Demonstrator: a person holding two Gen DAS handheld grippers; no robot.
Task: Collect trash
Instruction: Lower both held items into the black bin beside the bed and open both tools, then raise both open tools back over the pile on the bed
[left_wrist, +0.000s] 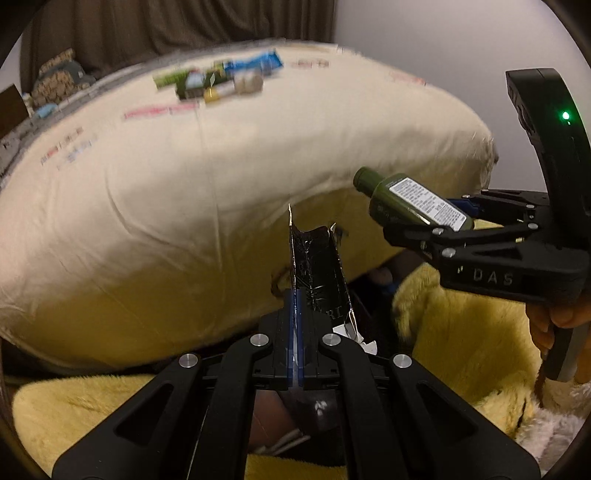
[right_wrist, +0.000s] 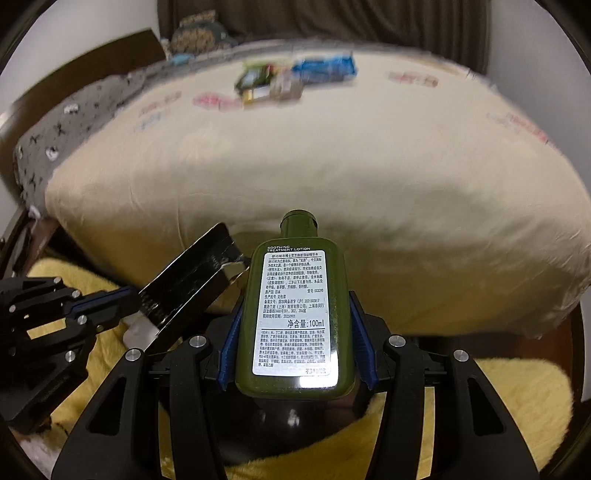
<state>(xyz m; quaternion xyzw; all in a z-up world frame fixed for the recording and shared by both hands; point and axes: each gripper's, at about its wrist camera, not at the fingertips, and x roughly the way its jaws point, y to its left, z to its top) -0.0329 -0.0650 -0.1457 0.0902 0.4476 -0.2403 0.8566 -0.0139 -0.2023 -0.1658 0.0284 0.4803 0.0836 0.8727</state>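
My left gripper is shut on a black torn wrapper, held up in front of the bed's near edge. The wrapper also shows in the right wrist view, with the left gripper at the lower left. My right gripper is shut on a green lotion bottle with a white label, cap pointing toward the bed. In the left wrist view the bottle and right gripper are at the right. More trash, a blurred pile of packets, lies far back on the bed.
A cream bedsheet covers the bed ahead. A yellow fluffy blanket lies below both grippers. A grey patterned cloth is at the bed's left side. Dark curtains hang behind.
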